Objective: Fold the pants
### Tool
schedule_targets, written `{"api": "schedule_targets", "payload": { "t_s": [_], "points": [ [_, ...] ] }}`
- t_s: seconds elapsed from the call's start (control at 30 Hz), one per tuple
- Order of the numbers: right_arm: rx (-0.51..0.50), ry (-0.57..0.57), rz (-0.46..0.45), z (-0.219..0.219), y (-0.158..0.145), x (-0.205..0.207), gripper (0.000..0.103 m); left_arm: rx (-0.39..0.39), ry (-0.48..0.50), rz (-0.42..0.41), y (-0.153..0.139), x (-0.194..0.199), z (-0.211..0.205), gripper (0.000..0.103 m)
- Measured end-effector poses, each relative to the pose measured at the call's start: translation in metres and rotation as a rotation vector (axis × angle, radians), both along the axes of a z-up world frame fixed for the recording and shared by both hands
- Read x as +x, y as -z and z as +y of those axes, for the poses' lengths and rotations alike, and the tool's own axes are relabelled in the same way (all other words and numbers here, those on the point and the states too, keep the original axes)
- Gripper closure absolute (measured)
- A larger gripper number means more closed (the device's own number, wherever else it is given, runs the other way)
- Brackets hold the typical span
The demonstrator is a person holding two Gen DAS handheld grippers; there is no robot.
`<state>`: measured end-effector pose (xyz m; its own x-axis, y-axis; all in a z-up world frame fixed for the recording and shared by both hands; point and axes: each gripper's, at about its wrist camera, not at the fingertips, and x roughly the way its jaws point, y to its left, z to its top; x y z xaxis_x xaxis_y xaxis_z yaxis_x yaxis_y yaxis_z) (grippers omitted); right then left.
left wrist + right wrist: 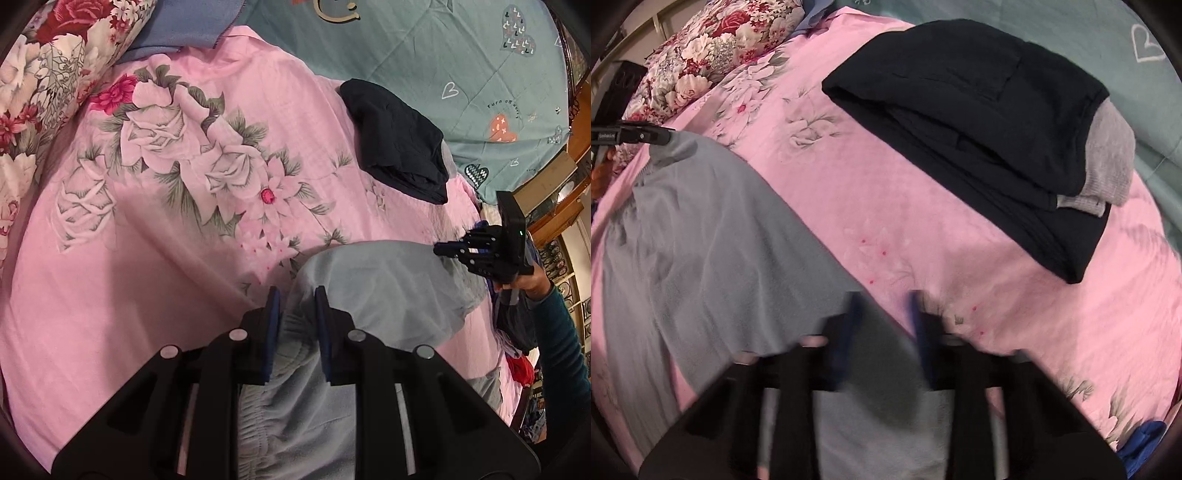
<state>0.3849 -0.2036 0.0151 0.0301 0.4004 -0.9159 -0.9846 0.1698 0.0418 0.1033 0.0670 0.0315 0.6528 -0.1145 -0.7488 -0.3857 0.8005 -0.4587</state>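
Rumpled and soft, the grey pants (pixel 369 295) lie on the pink floral bedsheet (pixel 147 277), elastic waistband bunched between the left gripper (pixel 297 295) fingers, which stand parted around it. Only the right wrist view shows the right gripper (pixel 884 299) fingers spread apart over the grey cloth, and a grey garment (pixel 1108 155) under the folded dark clothes (pixel 979 122).

Pants (pixel 376 288) on the bedsheet (pixel 147 258), folded garment (pixel 399 144) beyond them, pillow (pixel 48 74) far left.
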Motion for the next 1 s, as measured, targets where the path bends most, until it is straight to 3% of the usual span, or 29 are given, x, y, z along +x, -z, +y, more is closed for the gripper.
{"api": "schedule_targets", "payload": {
  "t_s": [0.17,0.43,0.63,0.8,1.0],
  "points": [
    [-0.060,-0.078,-0.110,-0.004,-0.007,-0.024,0.101,0.002,-0.046,-0.010,-0.006,-0.010,0.001,0.084],
    [0.017,-0.056,-0.232,-0.055,-0.060,-0.059,0.101,0.066,-0.030,-0.079,-0.041,-0.043,-0.025,0.084],
    [0.083,-0.051,-0.294,-0.104,-0.091,-0.120,0.101,0.133,0.001,-0.115,-0.056,-0.084,-0.057,0.084],
    [0.119,-0.116,-0.235,-0.139,-0.094,-0.187,0.101,0.144,0.000,-0.111,-0.048,-0.134,-0.076,0.084],
    [0.154,-0.166,-0.073,-0.165,-0.069,-0.262,0.101,0.134,-0.051,-0.089,-0.027,-0.189,-0.084,0.084]
  ]
}}
